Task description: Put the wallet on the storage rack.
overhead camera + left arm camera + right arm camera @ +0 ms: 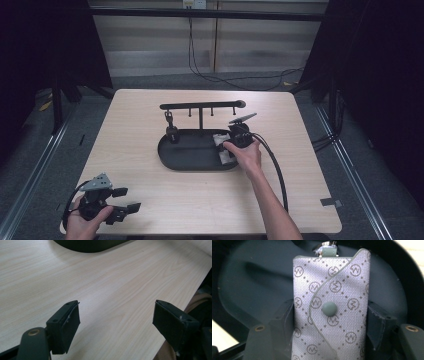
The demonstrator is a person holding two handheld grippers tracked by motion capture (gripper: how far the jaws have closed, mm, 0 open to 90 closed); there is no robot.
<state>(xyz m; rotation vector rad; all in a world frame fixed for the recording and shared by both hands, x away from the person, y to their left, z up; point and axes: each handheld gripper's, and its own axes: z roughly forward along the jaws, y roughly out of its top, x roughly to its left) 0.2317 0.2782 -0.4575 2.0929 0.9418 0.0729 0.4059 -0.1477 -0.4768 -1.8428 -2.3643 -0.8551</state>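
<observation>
High view: we saw the right tool [226, 148] down at the right end of the black oval tray [187, 157], which stood on the pale wood-grain counter [150, 200]. A key pouch [221, 141] lay in that end of the tray, under the tool. A T-shaped hook stand [201, 106] rose from the tray's far rim. The left tool [127, 205] rested idle near the counter's front left corner.

Left gripper view: we found the left tool's pads well apart, with nothing but bare laminate between them.

Right gripper view: the right tool's pads flanked the key pouch [332, 312] closely; we could not confirm that they pressed it. The pouch was grey woven fabric with a monogram print, a curved flap, a matte snap and a metal ring at its top. We judged placement in the tray nearly complete, with release and withdrawal remaining.
</observation>
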